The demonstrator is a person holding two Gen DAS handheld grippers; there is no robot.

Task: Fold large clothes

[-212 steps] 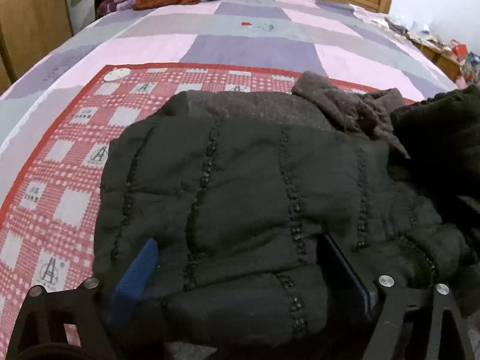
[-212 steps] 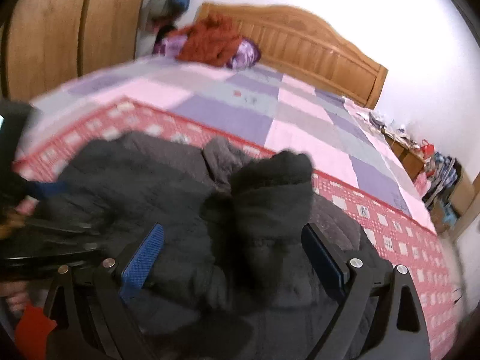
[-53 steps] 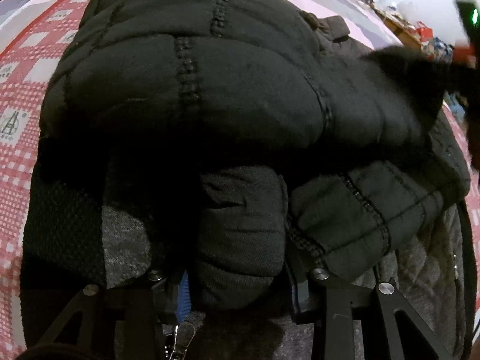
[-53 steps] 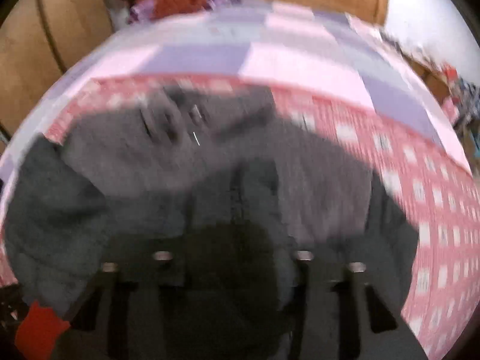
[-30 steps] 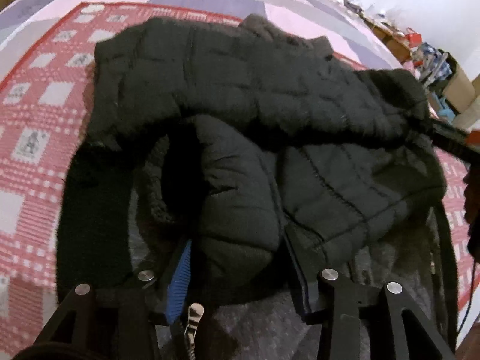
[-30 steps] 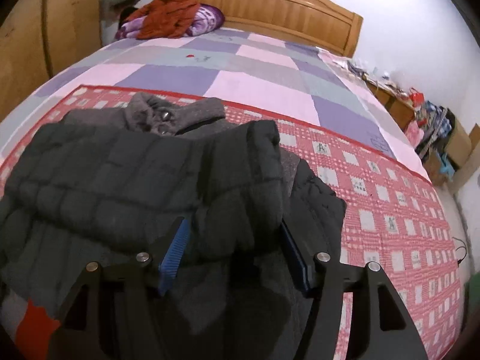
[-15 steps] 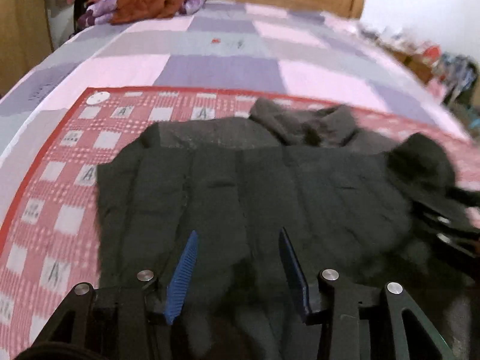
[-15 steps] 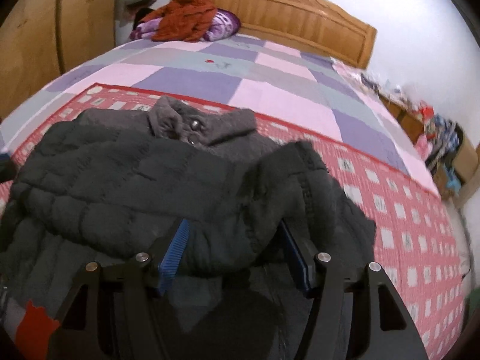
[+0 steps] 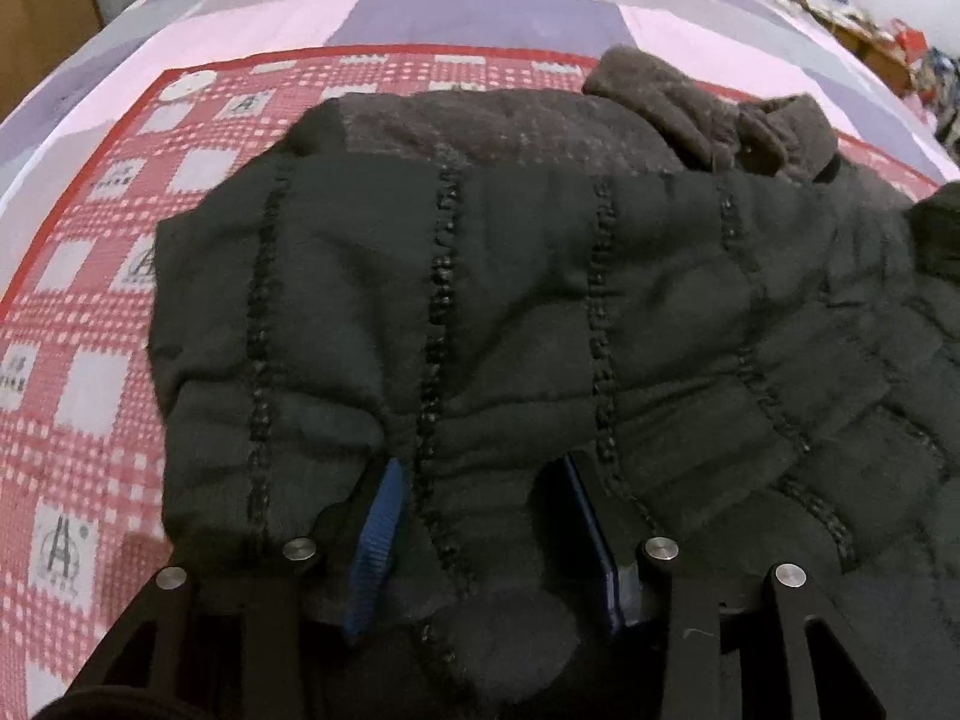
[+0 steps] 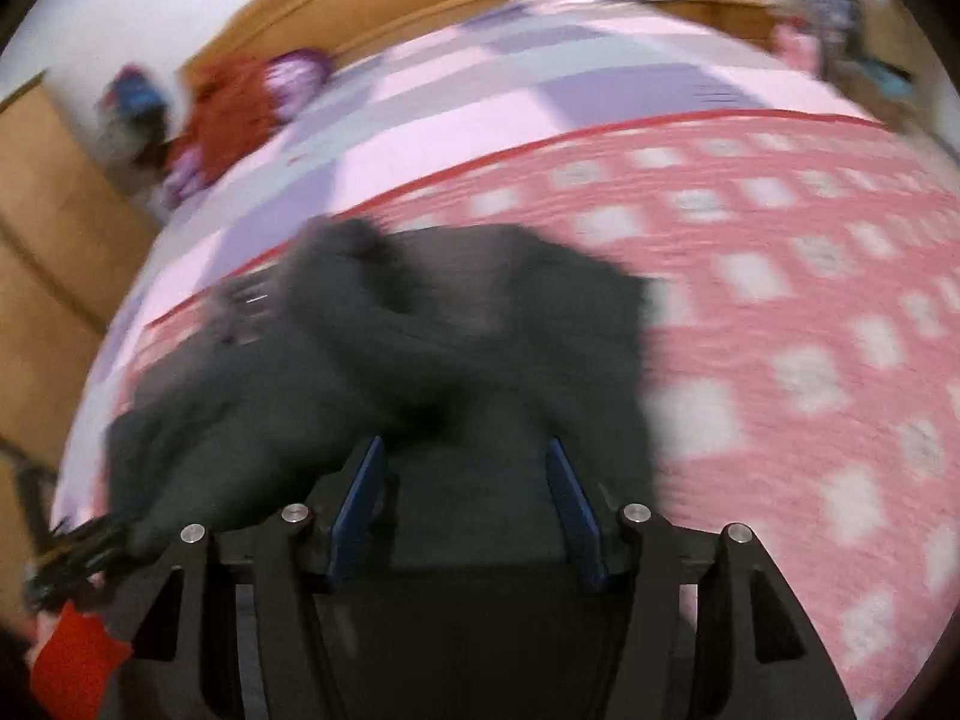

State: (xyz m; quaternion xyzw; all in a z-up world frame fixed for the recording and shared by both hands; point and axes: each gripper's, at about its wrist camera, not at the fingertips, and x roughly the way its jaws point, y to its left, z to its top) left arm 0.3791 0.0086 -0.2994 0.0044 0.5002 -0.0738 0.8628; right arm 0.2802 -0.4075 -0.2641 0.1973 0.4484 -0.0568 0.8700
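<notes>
Pinching near hem of black quilted padded jacket (image 9: 540,312) in narrowed left gripper (image 9: 486,516), lying on red-checked blanket (image 9: 78,324); right gripper (image 10: 465,501) part-open over jacket, grip indeterminable.

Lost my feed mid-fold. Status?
Left tongs pinching the black jacket hem. Right tongs over jacket, grip unclear, view blurred. Jacket on the red checked blanket. Nothing obstructing.
</notes>
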